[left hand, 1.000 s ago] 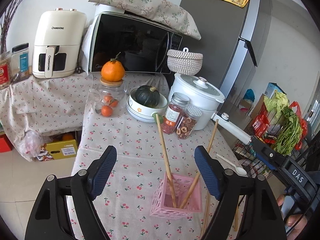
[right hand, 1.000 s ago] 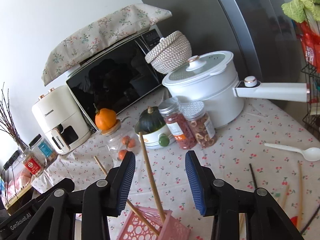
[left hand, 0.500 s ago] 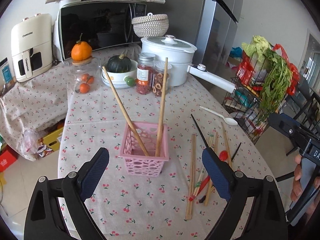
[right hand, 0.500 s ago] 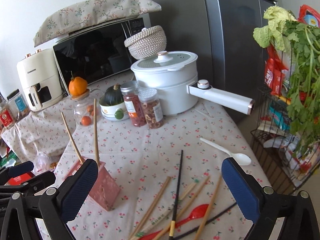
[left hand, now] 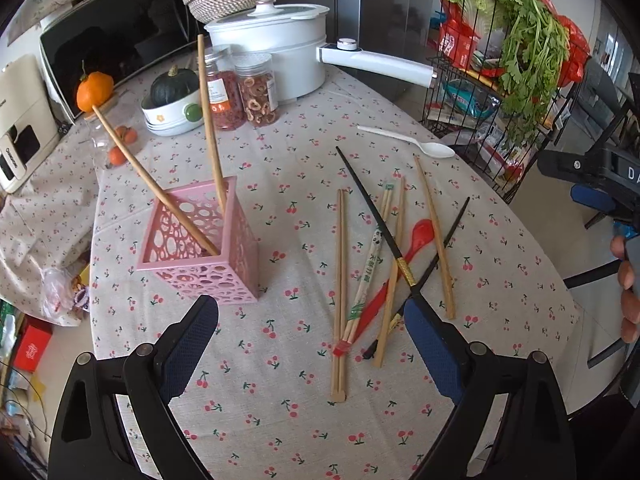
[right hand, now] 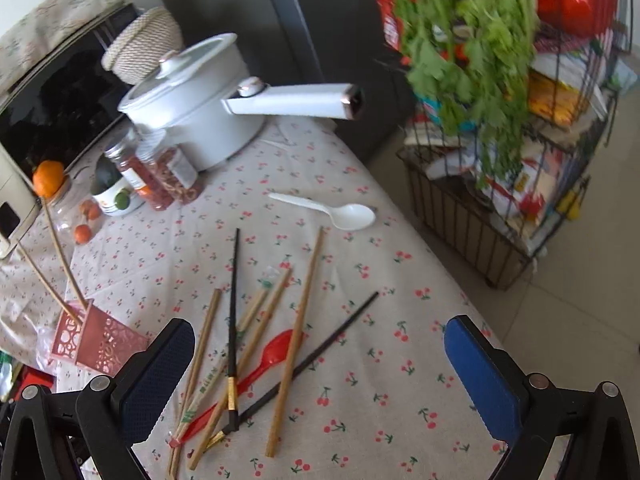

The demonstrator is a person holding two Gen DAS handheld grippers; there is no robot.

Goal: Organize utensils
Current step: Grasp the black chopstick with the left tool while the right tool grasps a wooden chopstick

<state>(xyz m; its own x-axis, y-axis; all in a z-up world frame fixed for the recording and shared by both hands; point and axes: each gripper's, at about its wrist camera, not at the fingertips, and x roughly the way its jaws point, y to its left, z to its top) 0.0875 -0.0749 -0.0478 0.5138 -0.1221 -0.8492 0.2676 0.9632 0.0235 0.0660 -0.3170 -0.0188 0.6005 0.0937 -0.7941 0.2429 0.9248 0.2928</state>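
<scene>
A pink perforated holder (left hand: 200, 248) stands on the cherry-print tablecloth with two wooden chopsticks (left hand: 208, 120) leaning in it; it also shows at the left of the right wrist view (right hand: 96, 344). Loose wooden chopsticks (left hand: 340, 280), black chopsticks (left hand: 372, 216) and a red spoon (left hand: 416, 236) lie in a pile to its right, which also shows in the right wrist view (right hand: 260, 344). A white spoon (left hand: 408, 142) lies farther back. My left gripper (left hand: 312, 352) is open and empty above the table's near side. My right gripper (right hand: 316, 364) is open wide and empty over the pile.
A white pot (left hand: 280, 48) with a long handle, two spice jars (left hand: 240, 92), a bowl with a squash (left hand: 172, 104) and a microwave (left hand: 120, 40) stand at the back. A wire rack of vegetables (left hand: 512, 60) stands off the table's right edge.
Both grippers have pulled back from the pink holder and opened wide. The views have swung right, toward the pile of loose utensils.
</scene>
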